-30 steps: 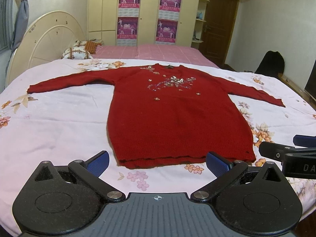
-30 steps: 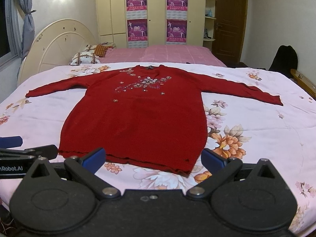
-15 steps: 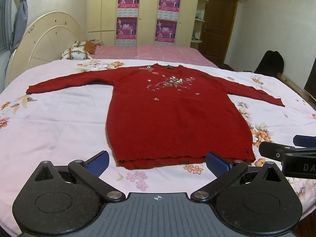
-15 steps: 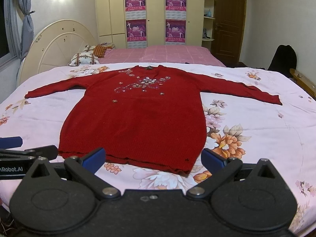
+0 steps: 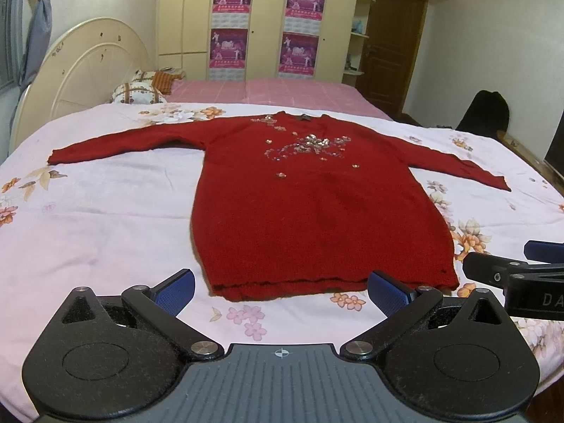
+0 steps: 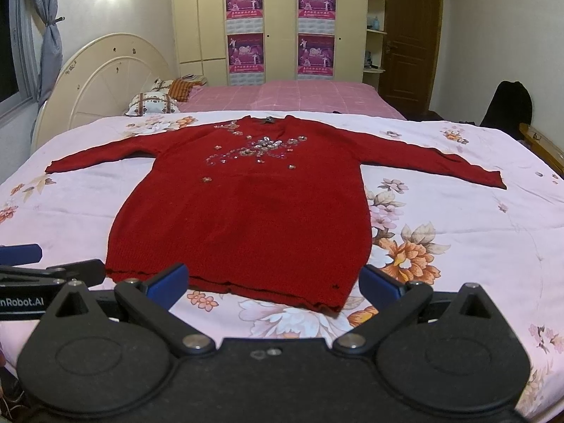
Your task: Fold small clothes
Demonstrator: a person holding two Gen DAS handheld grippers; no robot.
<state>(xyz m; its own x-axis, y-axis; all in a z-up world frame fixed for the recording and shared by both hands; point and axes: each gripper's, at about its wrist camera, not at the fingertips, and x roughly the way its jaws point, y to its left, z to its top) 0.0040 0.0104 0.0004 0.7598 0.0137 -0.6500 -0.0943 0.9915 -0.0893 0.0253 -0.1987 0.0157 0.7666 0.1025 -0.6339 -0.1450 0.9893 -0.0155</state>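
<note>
A red knit sweater point(image 5: 317, 211) with a sequin flower pattern on the chest lies flat on the bed, both sleeves spread out, hem toward me; it also shows in the right wrist view point(image 6: 253, 211). My left gripper point(image 5: 282, 290) is open and empty, just short of the hem's left part. My right gripper point(image 6: 273, 282) is open and empty, over the hem's right part. Each gripper shows at the edge of the other's view.
The bed has a pink floral sheet point(image 5: 88, 211) and a cream round headboard point(image 5: 91, 70) at the left. Pillows point(image 5: 141, 91) lie at the back left. A wardrobe with posters point(image 5: 268, 24) and a door point(image 5: 394, 42) stand behind. A dark bag point(image 5: 490, 112) sits at right.
Both grippers have crept slightly forward toward the hem. The sweater has not moved.
</note>
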